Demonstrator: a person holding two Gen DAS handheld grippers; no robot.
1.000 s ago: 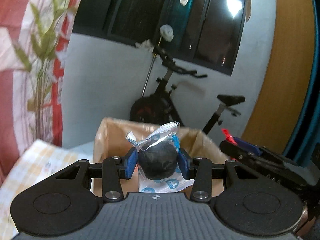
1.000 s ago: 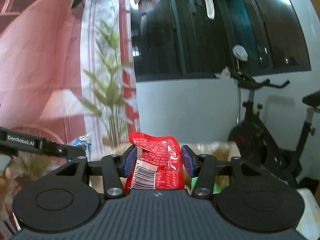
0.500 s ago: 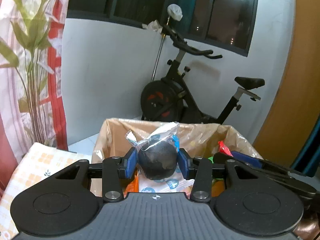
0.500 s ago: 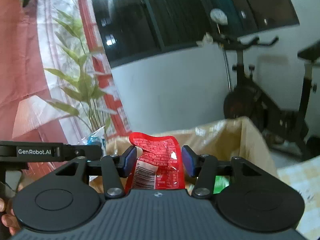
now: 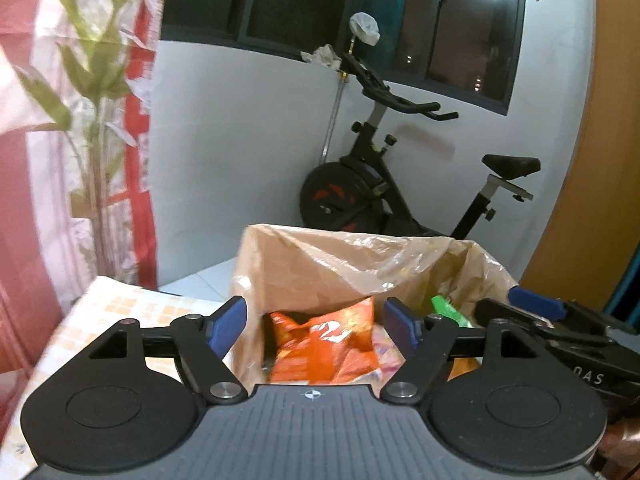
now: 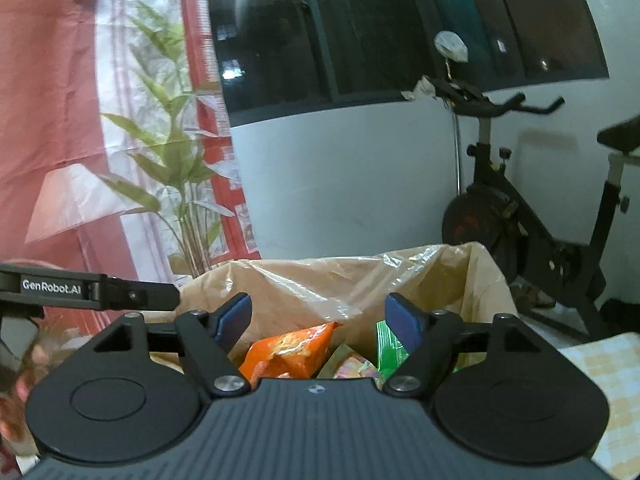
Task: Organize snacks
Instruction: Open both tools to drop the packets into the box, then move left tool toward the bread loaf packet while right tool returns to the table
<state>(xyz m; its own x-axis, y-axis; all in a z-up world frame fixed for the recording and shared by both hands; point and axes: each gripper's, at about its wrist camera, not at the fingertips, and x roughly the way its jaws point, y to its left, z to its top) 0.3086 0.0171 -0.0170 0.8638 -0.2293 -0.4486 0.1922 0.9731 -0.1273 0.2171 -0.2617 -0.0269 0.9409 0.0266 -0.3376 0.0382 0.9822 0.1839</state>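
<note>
A cardboard box lined with clear plastic (image 5: 304,256) (image 6: 320,276) stands right in front of both grippers. Inside lie an orange snack bag (image 5: 324,344) (image 6: 288,350), a green packet (image 5: 448,310) (image 6: 390,346) and other wrappers. My left gripper (image 5: 316,322) is open and empty above the box's near edge. My right gripper (image 6: 318,318) is open and empty above the box too. The right gripper also shows at the right of the left wrist view (image 5: 560,320); the left gripper's body shows at the left of the right wrist view (image 6: 88,290).
The box sits on a table with a yellow checked cloth (image 5: 120,304) (image 6: 600,360). Behind it stands a black exercise bike (image 5: 380,184) (image 6: 528,216) against a white wall. A plant (image 5: 92,120) (image 6: 180,184) and a red-and-white curtain are at the left.
Both grippers have opened. The dark round snack in a clear wrapper left the left gripper and the red packet left the right gripper. Both grippers have tipped down over the box.
</note>
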